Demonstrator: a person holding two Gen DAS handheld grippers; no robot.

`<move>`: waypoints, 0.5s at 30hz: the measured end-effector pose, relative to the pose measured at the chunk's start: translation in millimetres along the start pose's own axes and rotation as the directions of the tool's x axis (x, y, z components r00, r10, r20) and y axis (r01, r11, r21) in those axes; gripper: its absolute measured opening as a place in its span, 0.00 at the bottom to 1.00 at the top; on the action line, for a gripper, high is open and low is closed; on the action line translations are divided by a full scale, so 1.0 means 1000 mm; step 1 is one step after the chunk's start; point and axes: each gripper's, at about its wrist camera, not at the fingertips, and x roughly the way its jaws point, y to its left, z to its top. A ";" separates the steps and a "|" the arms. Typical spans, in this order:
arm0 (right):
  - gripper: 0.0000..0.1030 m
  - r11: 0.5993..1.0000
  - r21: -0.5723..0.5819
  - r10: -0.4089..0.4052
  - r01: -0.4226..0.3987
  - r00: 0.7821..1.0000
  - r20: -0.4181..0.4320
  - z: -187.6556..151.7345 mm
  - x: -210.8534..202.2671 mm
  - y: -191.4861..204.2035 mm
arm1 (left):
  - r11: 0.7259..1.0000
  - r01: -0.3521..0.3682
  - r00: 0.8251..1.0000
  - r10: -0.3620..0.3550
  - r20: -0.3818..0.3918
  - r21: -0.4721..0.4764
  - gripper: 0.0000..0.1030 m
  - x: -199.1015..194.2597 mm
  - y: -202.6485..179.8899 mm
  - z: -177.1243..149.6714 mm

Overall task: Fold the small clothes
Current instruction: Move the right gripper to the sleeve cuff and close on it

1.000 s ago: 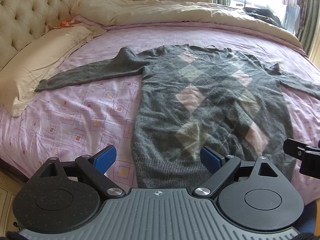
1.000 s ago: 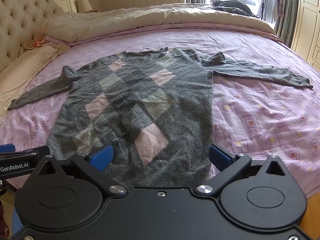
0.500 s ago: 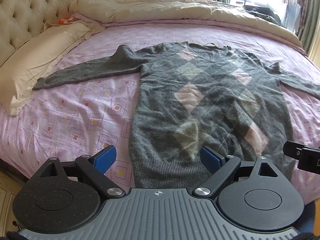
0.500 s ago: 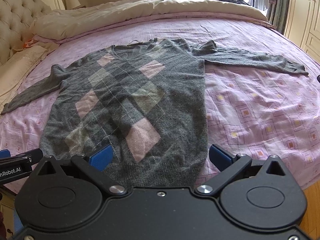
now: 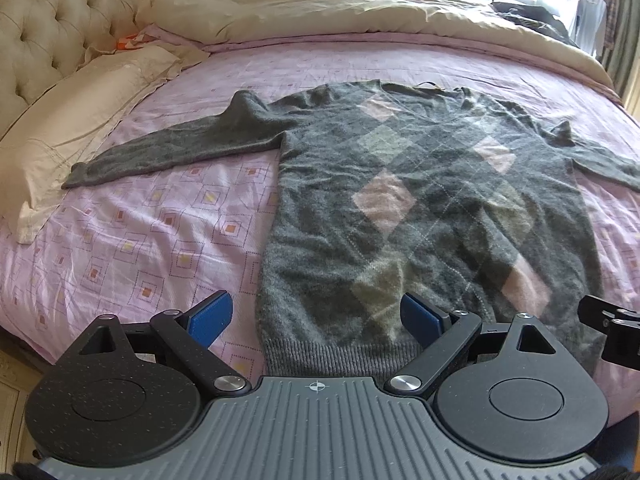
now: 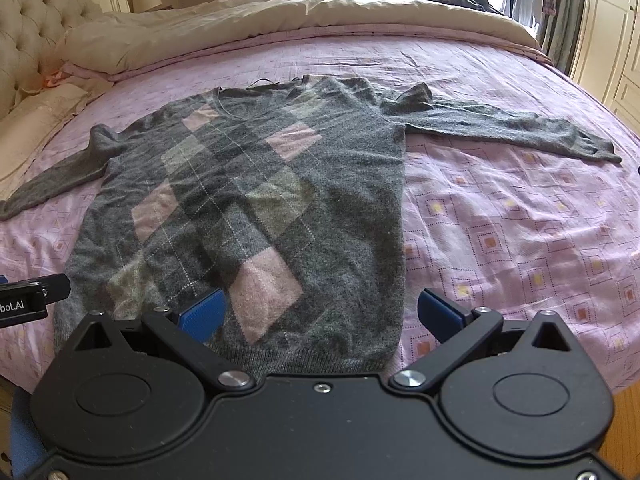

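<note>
A grey argyle sweater (image 5: pixel 420 216) with pink and olive diamonds lies flat, face up, on the pink patterned bedsheet (image 5: pixel 140 240), both sleeves spread out sideways. It also shows in the right wrist view (image 6: pixel 256 208). My left gripper (image 5: pixel 316 316) is open and empty, above the hem's left corner. My right gripper (image 6: pixel 320 312) is open and empty, above the hem's right corner. The left sleeve cuff (image 5: pixel 76 172) lies near the pillow; the right sleeve cuff (image 6: pixel 600 152) lies towards the bed's right side.
A cream pillow (image 5: pixel 68 128) and tufted headboard (image 5: pixel 60 20) are at the left. A rolled-back beige duvet (image 5: pixel 360 12) lies along the far side. The bed's near edge is just below the hem. Wardrobe doors (image 6: pixel 616 40) stand at the right.
Both grippers have drifted slightly, with the sweater's hem now nearer between the fingers. Both stay open. The sweater has not moved.
</note>
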 end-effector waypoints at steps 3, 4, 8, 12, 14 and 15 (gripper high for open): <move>0.96 0.997 0.062 0.035 -0.034 0.999 -0.003 0.010 0.010 -0.021 | 1.000 0.007 1.000 -0.007 0.012 -0.004 0.89 0.008 -0.001 0.010; 0.94 0.996 0.076 0.037 -0.037 0.999 -0.005 0.014 0.013 -0.029 | 1.000 0.010 1.000 -0.010 0.016 0.000 0.89 0.011 -0.002 0.014; 0.87 0.993 0.118 0.011 -0.012 1.000 0.007 0.032 0.030 -0.064 | 1.000 0.014 0.999 -0.015 0.046 0.022 0.87 0.025 -0.007 0.032; 0.76 0.986 0.167 -0.018 0.014 1.000 0.024 0.054 0.049 -0.107 | 0.999 0.028 0.996 -0.031 0.082 0.042 0.80 0.043 -0.014 0.051; 0.75 0.981 0.187 -0.053 0.045 0.998 0.037 0.064 0.058 -0.130 | 0.998 0.040 0.995 -0.044 0.094 0.043 0.80 0.055 -0.019 0.062; 0.75 0.979 0.192 -0.074 0.064 0.996 0.046 0.069 0.063 -0.141 | 0.998 0.050 0.993 -0.054 0.104 0.045 0.80 0.061 -0.021 0.067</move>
